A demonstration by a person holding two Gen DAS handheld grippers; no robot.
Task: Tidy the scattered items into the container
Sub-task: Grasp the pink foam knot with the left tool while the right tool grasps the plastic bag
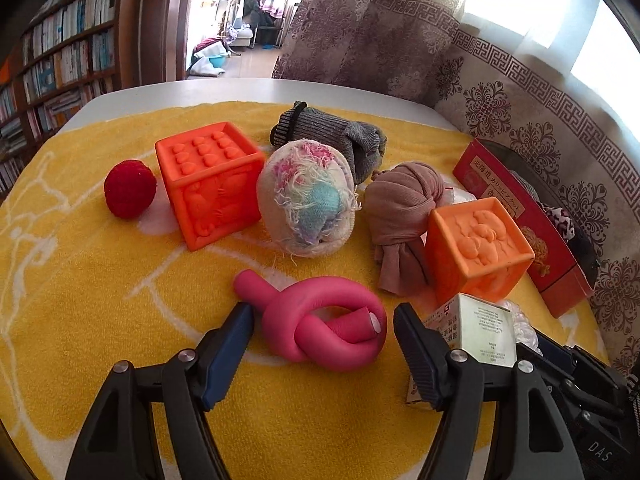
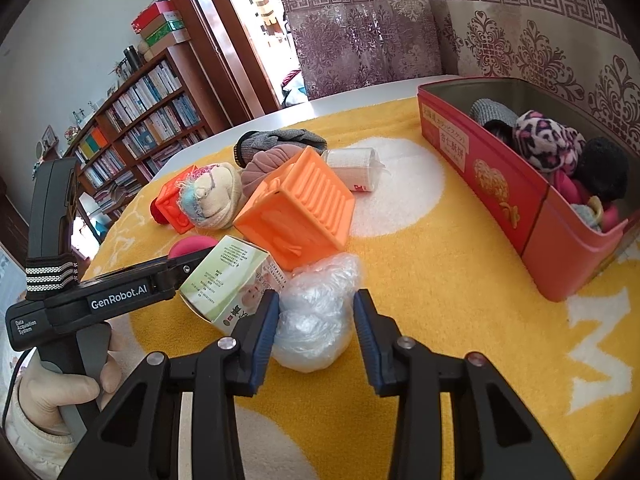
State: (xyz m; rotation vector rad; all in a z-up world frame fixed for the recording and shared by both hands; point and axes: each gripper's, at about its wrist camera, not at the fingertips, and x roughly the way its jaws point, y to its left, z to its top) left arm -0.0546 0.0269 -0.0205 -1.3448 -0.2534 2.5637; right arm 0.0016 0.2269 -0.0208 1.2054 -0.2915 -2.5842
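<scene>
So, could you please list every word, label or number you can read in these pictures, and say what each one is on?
"GenRobot.AI": side of the left gripper.
"Data Acquisition System": same gripper, small print at its rear end.
"DAS": right gripper, on its body.
Red tin: cream label with East Asian characters, not read with confidence.
Small carton: print too small.
Book spines: too blurred.

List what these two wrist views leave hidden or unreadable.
- Red tin: its far end is cut off by the right wrist view's edge; the piled soft items hide its floor.
- Plastic bag: whether the right claw presses it cannot be told; the right pad seems clear of it.
- Small carton: the left wrist view shows its print too small to read; the left claw hides its base.
- Red ball: almost hidden behind the orange-red cube.
</scene>
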